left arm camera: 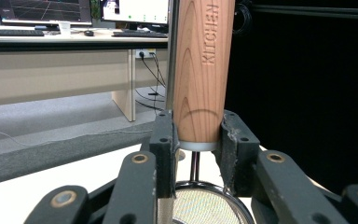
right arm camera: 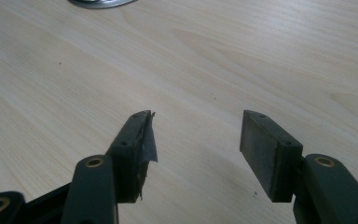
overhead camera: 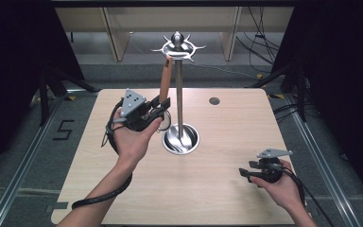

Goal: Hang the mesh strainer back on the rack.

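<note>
Nearest the camera in the high view are the person's two forearms coming in from the bottom edge. Right hand [overhead camera: 283,187] sits low at the near right of the wooden table [overhead camera: 236,189], holding the right gripper [overhead camera: 246,174], and in the right gripper view its jaws are spread wide with just bare tabletop between them.

Left gripper [overhead camera: 163,101] is raised over the middle-left of the table, jaws clamped on the bottom end of a wooden handle [left arm camera: 203,70] stamped "KITCHEN". That handle stands nearly upright, its top up by the spiky hook ring of the metal utensil stand [overhead camera: 178,85]. Left gripper view shows a mesh strainer bowl [left arm camera: 205,207] just below the handle. The stand's round base [overhead camera: 181,141] sits mid-table, right beside the left hand [overhead camera: 134,137].
</note>
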Demonstrator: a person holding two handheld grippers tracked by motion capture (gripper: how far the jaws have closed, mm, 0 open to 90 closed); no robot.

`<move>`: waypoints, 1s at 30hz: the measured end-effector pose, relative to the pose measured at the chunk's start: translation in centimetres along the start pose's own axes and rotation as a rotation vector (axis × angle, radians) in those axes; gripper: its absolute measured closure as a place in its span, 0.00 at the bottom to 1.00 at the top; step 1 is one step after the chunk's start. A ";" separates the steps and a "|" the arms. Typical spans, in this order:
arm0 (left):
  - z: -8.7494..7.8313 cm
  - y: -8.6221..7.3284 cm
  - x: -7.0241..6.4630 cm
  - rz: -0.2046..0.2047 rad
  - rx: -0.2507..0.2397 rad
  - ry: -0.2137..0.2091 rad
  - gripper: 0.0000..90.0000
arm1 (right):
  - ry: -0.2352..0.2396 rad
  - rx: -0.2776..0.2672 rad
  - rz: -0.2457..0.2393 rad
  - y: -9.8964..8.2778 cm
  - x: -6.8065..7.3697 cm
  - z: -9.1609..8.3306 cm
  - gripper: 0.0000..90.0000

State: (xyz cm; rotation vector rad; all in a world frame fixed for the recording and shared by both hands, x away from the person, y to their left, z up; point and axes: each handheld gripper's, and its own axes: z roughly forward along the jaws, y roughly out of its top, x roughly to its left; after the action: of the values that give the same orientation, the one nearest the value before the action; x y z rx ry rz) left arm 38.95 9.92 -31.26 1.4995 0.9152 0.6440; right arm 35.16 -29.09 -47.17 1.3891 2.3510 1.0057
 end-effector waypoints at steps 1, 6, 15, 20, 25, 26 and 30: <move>0.2 -0.1 -0.2 -0.003 -0.003 0.001 0.77 | 0.008 0.002 -0.003 0.0 0.0 0.1 0.50; 0.5 -0.1 -0.4 0.002 -0.001 0.004 0.77 | 0.006 -0.003 -0.006 0.0 0.0 0.1 0.50; 1.2 0.1 -0.5 0.006 0.006 0.011 0.76 | 0.005 -0.003 -0.030 0.0 -0.1 0.2 0.50; 1.5 0.3 -0.6 0.001 0.006 0.013 0.76 | 0.014 0.005 -0.005 0.0 0.0 0.0 0.50; 1.8 0.2 -0.7 0.002 0.014 0.014 0.76 | -0.006 -0.035 -0.044 -0.1 -0.3 0.2 0.50; 1.8 0.2 -0.7 0.002 0.014 0.014 0.76 | 0.001 -0.017 -0.021 0.0 -0.2 0.0 0.50; 2.1 0.3 -0.7 0.001 0.017 0.015 0.76 | 0.000 -0.012 -0.021 -0.1 -0.2 0.0 0.50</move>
State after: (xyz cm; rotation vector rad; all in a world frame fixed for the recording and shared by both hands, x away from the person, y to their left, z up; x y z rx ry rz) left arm 40.33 8.17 -31.21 1.5122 0.9330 0.6507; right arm 35.23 -29.33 -47.25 1.3572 2.3513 1.0125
